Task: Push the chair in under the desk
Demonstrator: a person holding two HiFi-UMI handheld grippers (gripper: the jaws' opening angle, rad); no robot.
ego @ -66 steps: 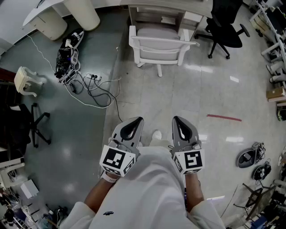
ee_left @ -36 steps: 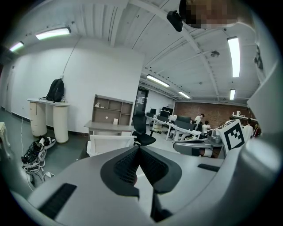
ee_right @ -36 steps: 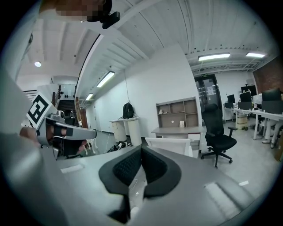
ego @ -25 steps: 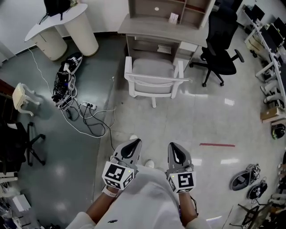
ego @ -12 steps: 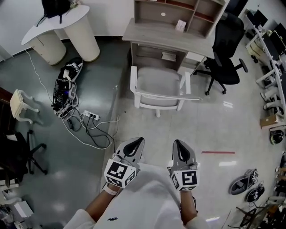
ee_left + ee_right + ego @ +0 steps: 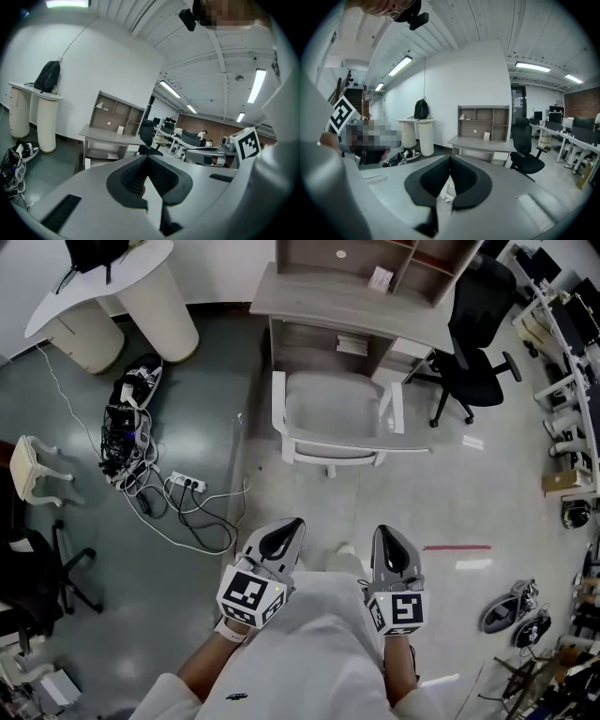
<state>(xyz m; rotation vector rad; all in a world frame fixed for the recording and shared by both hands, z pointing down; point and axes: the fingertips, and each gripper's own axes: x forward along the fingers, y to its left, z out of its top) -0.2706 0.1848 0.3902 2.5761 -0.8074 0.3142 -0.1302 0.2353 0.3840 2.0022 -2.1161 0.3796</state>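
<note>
A white chair (image 6: 335, 418) with armrests stands on the floor, its seat partly under the grey desk (image 6: 347, 298) and its back towards me. My left gripper (image 6: 281, 535) and right gripper (image 6: 387, 542) are held side by side in front of my body, both shut and empty, well short of the chair's back. The left gripper view shows the desk (image 6: 108, 136) with its shelf unit ahead. In the right gripper view the desk (image 6: 480, 142) is ahead and a sliver of the chair (image 6: 449, 188) shows between the jaws.
A black office chair (image 6: 473, 329) stands right of the desk. Cables and a power strip (image 6: 183, 486) lie on the floor to the left, near a white round stand (image 6: 112, 287). Helmets (image 6: 514, 613) and clutter sit at the right edge.
I have walked closer to the chair and desk, which now sit lower and larger in the head view. Both grippers stay shut, held side by side.
</note>
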